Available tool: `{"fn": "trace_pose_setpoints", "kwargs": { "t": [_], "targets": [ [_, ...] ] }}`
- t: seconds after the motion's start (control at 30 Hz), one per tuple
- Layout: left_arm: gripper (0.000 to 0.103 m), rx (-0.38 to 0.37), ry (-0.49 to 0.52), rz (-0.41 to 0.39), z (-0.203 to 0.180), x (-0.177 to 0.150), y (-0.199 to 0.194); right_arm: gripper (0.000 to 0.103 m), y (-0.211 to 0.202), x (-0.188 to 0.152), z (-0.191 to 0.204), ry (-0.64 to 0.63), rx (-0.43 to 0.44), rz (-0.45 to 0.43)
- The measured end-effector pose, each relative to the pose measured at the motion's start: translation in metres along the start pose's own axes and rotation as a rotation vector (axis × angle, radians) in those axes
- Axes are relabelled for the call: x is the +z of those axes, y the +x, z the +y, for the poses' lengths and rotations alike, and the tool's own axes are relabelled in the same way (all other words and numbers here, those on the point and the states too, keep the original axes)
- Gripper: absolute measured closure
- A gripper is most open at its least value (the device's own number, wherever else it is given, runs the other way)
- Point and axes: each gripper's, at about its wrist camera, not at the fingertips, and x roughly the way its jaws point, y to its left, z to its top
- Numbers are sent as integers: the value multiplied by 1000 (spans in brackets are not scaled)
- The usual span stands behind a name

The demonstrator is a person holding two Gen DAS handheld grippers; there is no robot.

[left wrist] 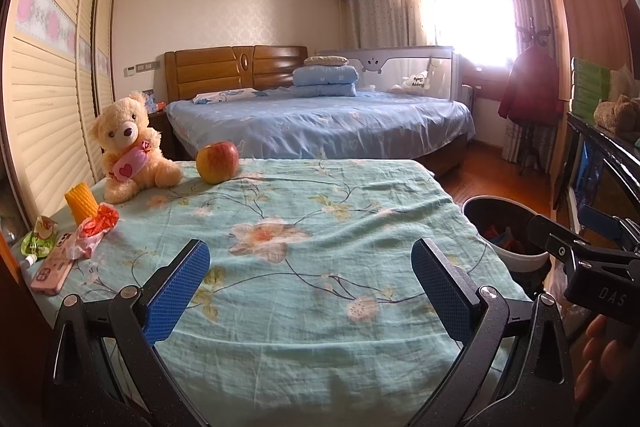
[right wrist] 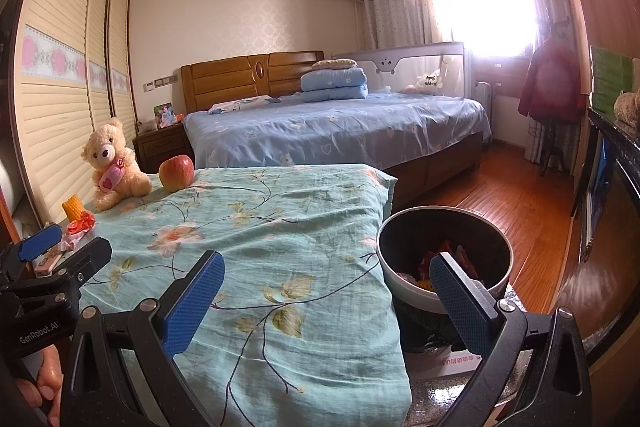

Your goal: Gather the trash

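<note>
A crumpled red and pink wrapper [left wrist: 94, 233] lies at the table's left edge, next to a green pouch [left wrist: 38, 241]; the wrapper also shows in the right wrist view [right wrist: 78, 229]. A round bin [right wrist: 444, 259] holding colourful trash stands on the floor right of the table; it also shows in the left wrist view [left wrist: 506, 235]. My left gripper [left wrist: 310, 285] is open and empty over the floral cloth [left wrist: 304, 227]. My right gripper [right wrist: 326, 301] is open and empty, straddling the table's right edge and the bin.
On the table's far left are a teddy bear [left wrist: 128, 147], an apple [left wrist: 217, 156], a yellow foam sleeve [left wrist: 81, 205] and a pink phone [left wrist: 52, 271]. A bed [left wrist: 320, 119] stands behind. A dark cabinet [right wrist: 612, 195] lines the right wall.
</note>
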Motion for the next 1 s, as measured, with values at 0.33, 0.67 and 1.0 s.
{"fn": "trace_pose_setpoints", "kwargs": {
  "t": [0.33,0.67,1.0],
  "targets": [
    [0,-1,1,1,0,-1,0,0,0,0,1,0,1,1],
    [0,-5,1,3,0,-2,1,0,0,0,1,0,1,1],
    [0,-8,3,7,-1,-3,2,0,-1,0,3,1,1,5]
  ]
}}
